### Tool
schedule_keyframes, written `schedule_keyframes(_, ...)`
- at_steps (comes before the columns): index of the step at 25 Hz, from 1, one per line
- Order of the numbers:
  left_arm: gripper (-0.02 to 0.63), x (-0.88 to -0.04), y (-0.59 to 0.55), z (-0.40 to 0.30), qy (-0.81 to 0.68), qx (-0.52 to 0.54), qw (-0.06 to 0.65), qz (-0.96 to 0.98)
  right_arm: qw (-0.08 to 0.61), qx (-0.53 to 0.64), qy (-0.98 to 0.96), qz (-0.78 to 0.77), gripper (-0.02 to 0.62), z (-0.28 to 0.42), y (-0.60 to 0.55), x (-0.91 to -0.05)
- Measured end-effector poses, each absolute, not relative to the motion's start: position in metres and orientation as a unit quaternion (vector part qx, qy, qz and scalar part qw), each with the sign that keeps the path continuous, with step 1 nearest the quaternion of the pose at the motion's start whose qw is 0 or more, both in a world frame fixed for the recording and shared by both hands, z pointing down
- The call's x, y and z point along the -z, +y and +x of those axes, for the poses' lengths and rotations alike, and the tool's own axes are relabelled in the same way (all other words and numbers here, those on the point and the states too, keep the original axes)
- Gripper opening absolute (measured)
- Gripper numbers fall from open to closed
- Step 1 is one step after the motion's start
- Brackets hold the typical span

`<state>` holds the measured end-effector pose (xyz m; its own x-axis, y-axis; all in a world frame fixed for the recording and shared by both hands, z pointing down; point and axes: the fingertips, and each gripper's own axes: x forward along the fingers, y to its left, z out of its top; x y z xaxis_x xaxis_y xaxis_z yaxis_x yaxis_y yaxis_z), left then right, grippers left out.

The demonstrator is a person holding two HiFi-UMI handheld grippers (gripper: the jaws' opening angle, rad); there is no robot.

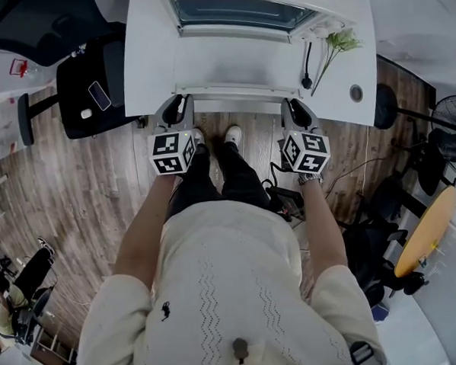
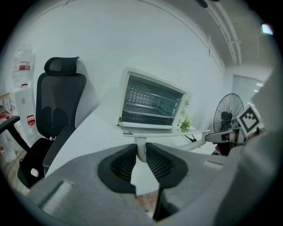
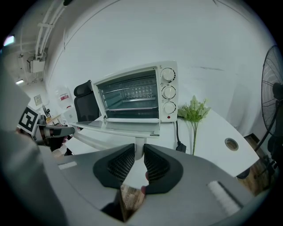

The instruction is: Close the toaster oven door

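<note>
A white toaster oven (image 1: 238, 13) stands at the back of the white table (image 1: 150, 75). Its glass door (image 1: 237, 63) hangs open and lies flat toward me. Along the door's front edge runs a white handle bar (image 1: 235, 106). My left gripper (image 1: 180, 106) is shut on the handle's left post (image 2: 141, 148), and its dark ribbed pads press on both sides. My right gripper (image 1: 291, 106) is shut on the right post (image 3: 138, 148) in the same way. The left gripper view shows the oven (image 2: 150, 103) straight ahead; in the right gripper view the oven (image 3: 132, 95) shows its three knobs.
A black office chair (image 1: 93, 86) with a phone on its seat stands left of the table. On the table's right lie a green plant sprig (image 1: 339, 42), a black power cable (image 1: 307, 67) and a round grommet hole (image 1: 356, 92). A floor fan (image 1: 450, 128) is at the far right.
</note>
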<state>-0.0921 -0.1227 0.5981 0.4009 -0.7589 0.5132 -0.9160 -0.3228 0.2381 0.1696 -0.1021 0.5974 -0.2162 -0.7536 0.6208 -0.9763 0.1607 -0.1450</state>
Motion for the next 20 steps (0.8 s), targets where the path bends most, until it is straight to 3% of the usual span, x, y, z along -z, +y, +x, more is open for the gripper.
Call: schedule_keyframes(20, 0.071, -0.581, -0.129, -0.092, -0.530, -0.146, 0.250, 0.797, 0.207, -0.266, -0.738, 0.584, 0.083, 0.170, -0.109, -0.581)
